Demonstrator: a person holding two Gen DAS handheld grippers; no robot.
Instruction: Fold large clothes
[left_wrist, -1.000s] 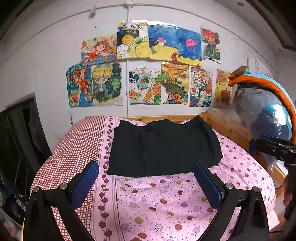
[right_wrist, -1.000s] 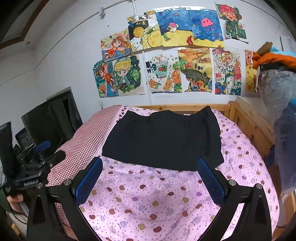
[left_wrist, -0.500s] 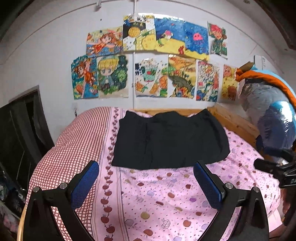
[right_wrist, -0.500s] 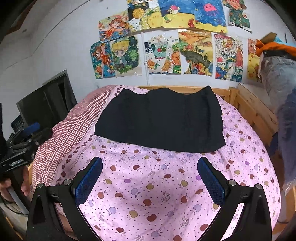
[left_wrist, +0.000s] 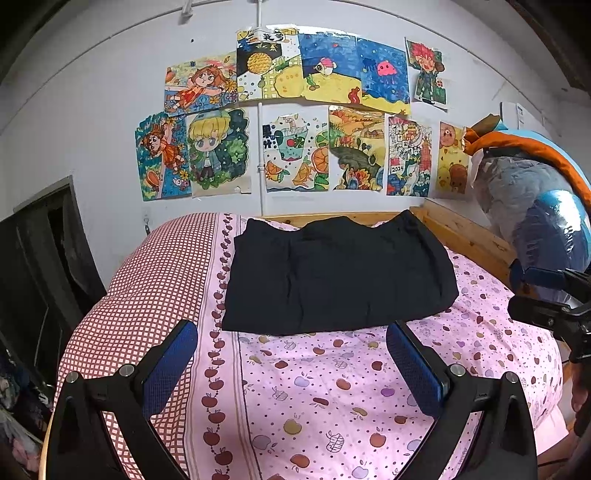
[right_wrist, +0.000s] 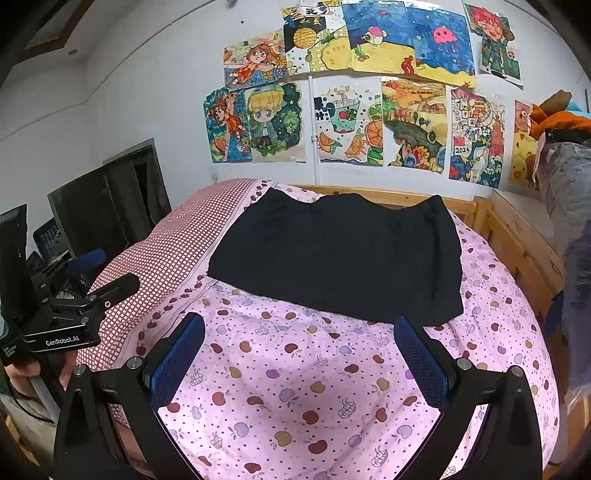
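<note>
Black garment (left_wrist: 336, 277) lies flat on the bed (left_wrist: 332, 387), on the far half of the pink fruit-print cover, its far edge at the wooden headboard (left_wrist: 461, 232). Against the views a second ago, we see the garment larger and lower in the right wrist view: the right tool (right_wrist: 299, 354) has closed in on the near hem, while the left tool (left_wrist: 291, 358) has shifted little. We hold both tools wide apart at the fingers, gripping nothing, above the cover and short of the cloth. The compact rectangle would suit either a piece laid out for folding or one already folded. We see no container; clothes hang at the right (left_wrist: 532, 206)
</note>
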